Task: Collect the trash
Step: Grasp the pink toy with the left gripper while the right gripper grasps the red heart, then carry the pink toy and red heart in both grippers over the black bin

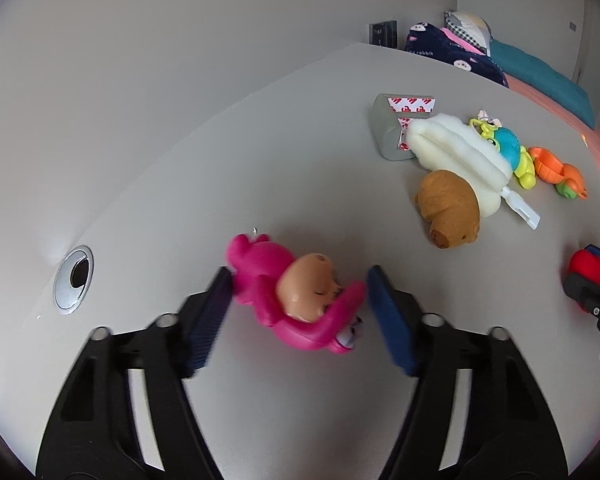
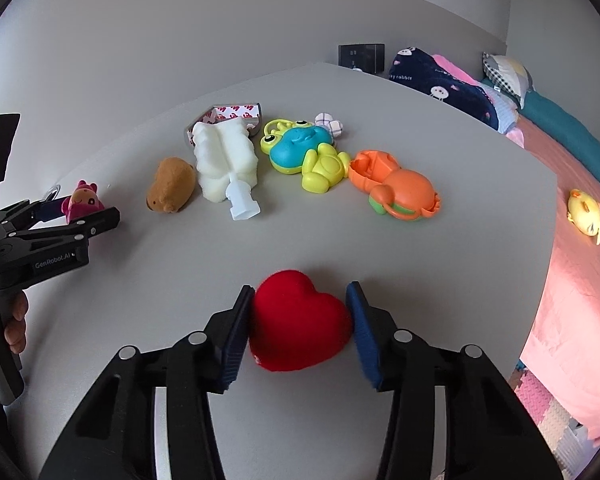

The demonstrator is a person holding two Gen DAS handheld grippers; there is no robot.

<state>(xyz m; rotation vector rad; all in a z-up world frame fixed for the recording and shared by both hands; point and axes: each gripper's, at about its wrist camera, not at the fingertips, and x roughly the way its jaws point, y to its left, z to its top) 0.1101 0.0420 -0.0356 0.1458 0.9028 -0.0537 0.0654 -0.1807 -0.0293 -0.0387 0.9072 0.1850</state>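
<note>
The left gripper straddles a hot-pink plastic figurine with a tan face lying on the pale grey tabletop; both pads touch its ends, clamped on it. The right gripper is clamped on a red plush heart, pads pressing its flanks. From the heart, a brown plush capybara lies toward ten o'clock and a white sponge brush toward eleven.
</note>
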